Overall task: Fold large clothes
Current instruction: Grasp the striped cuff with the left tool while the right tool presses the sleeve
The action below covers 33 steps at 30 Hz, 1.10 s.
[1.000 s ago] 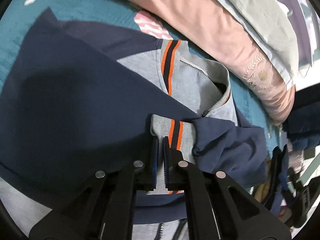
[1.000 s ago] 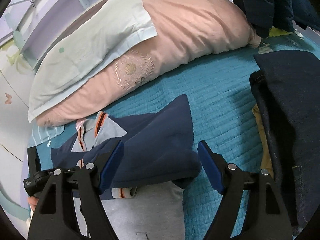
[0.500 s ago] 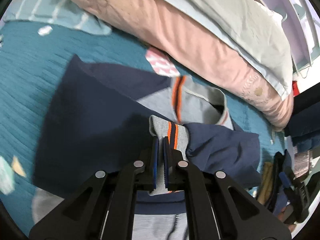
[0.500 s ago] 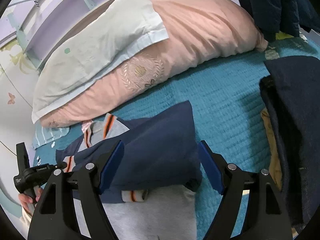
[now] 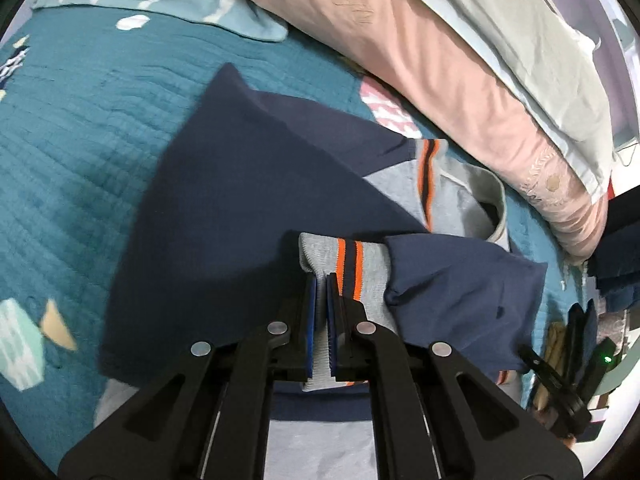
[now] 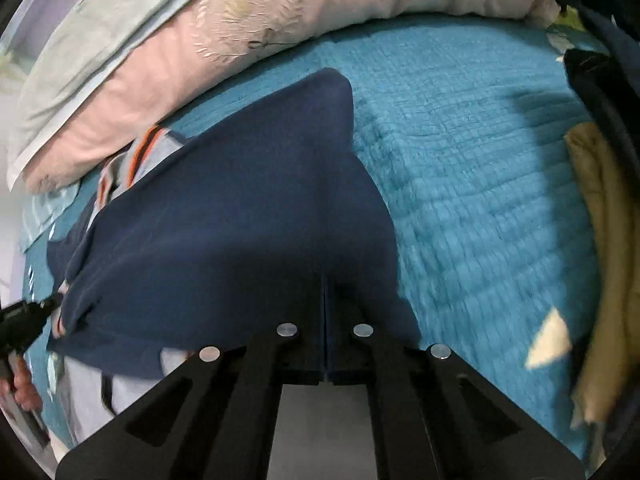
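Observation:
A navy and grey jacket [image 5: 240,200] with orange stripes lies spread on the teal quilt [image 5: 80,120]. My left gripper [image 5: 321,276] is shut on its grey ribbed cuff [image 5: 348,264], held above the navy body. In the right wrist view my right gripper [image 6: 324,280] points down into the other navy sleeve [image 6: 240,220]. Its jaws are closing to a thin slit, with the sleeve fabric puckered at the tips. The grey collar [image 5: 472,200] lies toward the pillows. The left gripper [image 6: 24,316] and a hand [image 6: 24,384] show at the left edge of the right wrist view.
A pink pillow [image 5: 440,60] and a pale green pillow [image 5: 540,40] line the far side of the bed. At the right lie a tan garment [image 6: 600,240] and dark clothes [image 6: 600,80]. Bare quilt [image 6: 480,160] stretches between the jacket and that pile.
My right gripper dropped onto the navy sleeve and its jaws went from wide open to together. The left gripper drew back and up, still holding the cuff, and more quilt shows.

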Motion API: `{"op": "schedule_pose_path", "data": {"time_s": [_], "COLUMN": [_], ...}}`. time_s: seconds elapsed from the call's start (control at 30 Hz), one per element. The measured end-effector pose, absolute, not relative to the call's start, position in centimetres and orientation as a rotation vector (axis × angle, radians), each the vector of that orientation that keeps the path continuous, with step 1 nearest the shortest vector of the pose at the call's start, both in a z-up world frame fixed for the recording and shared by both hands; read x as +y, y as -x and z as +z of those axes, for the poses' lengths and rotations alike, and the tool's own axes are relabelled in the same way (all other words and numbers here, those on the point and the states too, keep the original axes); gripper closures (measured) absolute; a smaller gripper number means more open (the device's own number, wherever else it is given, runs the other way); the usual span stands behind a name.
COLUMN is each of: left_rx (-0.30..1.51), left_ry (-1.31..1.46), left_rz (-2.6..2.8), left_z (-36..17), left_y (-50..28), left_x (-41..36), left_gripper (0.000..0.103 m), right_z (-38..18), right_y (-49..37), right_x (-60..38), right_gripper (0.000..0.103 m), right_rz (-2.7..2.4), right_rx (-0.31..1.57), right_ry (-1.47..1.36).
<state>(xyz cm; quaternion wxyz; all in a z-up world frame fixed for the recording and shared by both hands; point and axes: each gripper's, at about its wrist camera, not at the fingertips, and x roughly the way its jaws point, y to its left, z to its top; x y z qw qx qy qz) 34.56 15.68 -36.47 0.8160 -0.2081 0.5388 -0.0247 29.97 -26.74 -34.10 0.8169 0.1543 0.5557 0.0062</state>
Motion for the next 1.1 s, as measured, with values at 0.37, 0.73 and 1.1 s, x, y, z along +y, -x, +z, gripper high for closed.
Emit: {"op": "schedule_pose_path", "data": {"time_s": [0.37,0.73,1.1], "left_rx": [1.143,1.169,1.18], "left_ry": [0.428,0.379,0.374], "left_rz": [-0.022,-0.068,-0.054], "left_z": [-35.5,-36.5,-36.6], "left_y": [-34.8,-34.9,-34.9], "left_x": [18.7,16.9,16.9], "left_gripper": [0.098,0.098,0.098], "right_z": [-31.8,-34.3,-33.4], "right_y": [-30.7,-30.1,-27.1], "right_x": [-25.9,-23.3,-17.0], "right_gripper": [0.101,0.103,0.061], "right_rz": [0.005,0.063,0.15], "right_rx": [1.097,1.143,1.011], "right_ry": [-0.342,-0.359,0.314]}}
